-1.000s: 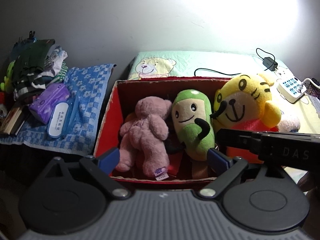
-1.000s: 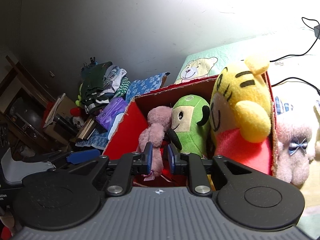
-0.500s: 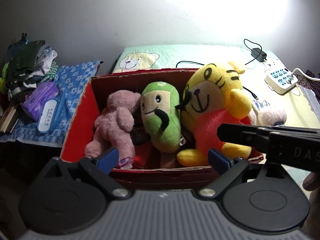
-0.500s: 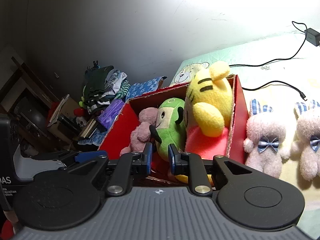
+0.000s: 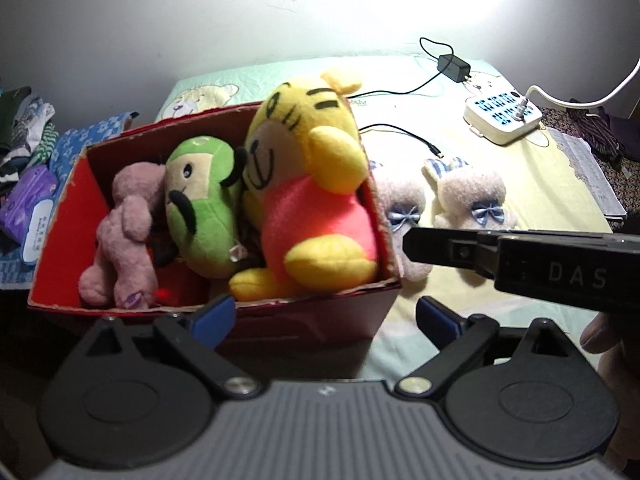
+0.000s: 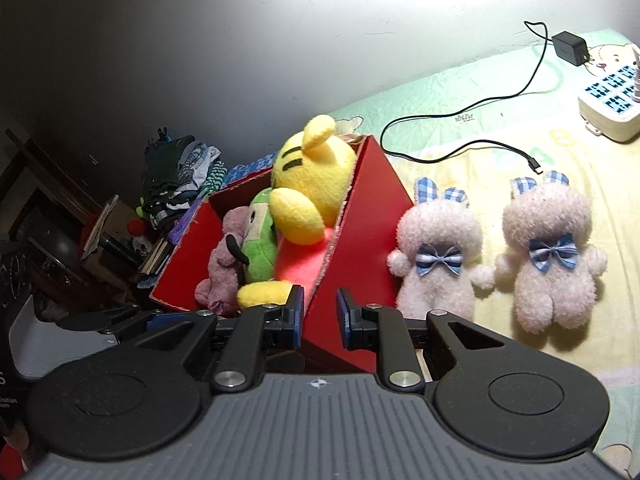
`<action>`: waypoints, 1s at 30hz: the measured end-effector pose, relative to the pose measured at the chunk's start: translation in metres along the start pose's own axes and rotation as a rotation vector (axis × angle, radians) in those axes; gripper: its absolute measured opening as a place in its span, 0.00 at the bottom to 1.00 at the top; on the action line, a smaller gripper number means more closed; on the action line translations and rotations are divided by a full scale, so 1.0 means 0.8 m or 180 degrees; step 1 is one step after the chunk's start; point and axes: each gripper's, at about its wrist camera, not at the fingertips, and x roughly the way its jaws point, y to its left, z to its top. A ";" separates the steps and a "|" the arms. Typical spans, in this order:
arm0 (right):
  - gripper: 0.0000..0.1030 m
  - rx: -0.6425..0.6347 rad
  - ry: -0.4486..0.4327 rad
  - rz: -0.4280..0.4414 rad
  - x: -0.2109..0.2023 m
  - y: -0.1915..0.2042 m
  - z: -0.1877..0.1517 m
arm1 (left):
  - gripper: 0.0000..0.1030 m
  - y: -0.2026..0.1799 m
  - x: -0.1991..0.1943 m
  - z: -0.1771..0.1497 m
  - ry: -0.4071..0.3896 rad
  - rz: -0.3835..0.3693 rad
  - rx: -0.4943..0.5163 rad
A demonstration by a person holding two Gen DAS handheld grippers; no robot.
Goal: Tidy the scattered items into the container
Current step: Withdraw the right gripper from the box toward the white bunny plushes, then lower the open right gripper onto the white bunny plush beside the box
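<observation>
A red cardboard box (image 5: 68, 216) (image 6: 368, 216) stands on the bed and holds a yellow tiger plush (image 5: 304, 152) (image 6: 316, 172), a green plush (image 5: 200, 208) and a pink bear (image 5: 124, 236). Two pale pink bunnies with blue bows (image 6: 438, 248) (image 6: 548, 248) lie on the sheet just right of the box. My left gripper (image 5: 324, 316) hangs wide open and holds nothing, in front of the box's near wall. My right gripper (image 6: 320, 316) is over the box's near right corner, its pads a narrow gap apart with nothing between them. One of its fingers (image 5: 432, 242) crosses in front of the bunnies.
A white power strip (image 6: 612, 108), a black charger (image 5: 452, 68) and loose cables lie at the back right of the bed. Left of the box are a blue checked cloth (image 5: 80, 140), a purple pack (image 5: 28, 196) and piled clothes (image 6: 180, 176).
Both grippers have drawn back and moved right, so the box sits further left in view and the two bunnies now show. Neither gripper's opening has changed.
</observation>
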 end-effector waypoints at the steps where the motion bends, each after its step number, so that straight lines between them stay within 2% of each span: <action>1: 0.20 0.0018 0.0006 -0.0020 -0.003 -0.006 -0.001 | 0.94 -0.008 0.000 0.000 -0.0020 -0.0001 0.0036; 5: 0.20 0.0090 0.0016 -0.0092 -0.019 -0.032 -0.002 | 0.93 -0.038 0.001 0.004 -0.0081 -0.0157 0.0125; 15: 0.20 0.0317 -0.0068 -0.0249 -0.055 -0.102 0.007 | 0.94 -0.103 0.015 0.022 -0.0215 -0.0263 0.0285; 22: 0.20 0.0499 -0.0076 -0.0390 -0.063 -0.148 0.015 | 0.93 -0.146 0.043 0.038 -0.0153 -0.0472 0.0377; 27: 0.20 0.0634 -0.0053 -0.0457 -0.063 -0.177 0.018 | 0.93 -0.161 0.073 0.045 -0.0143 -0.0684 0.0332; 30: 0.20 0.0712 -0.0029 -0.0483 -0.058 -0.191 0.020 | 0.91 -0.164 0.100 0.050 -0.0034 -0.0777 0.0263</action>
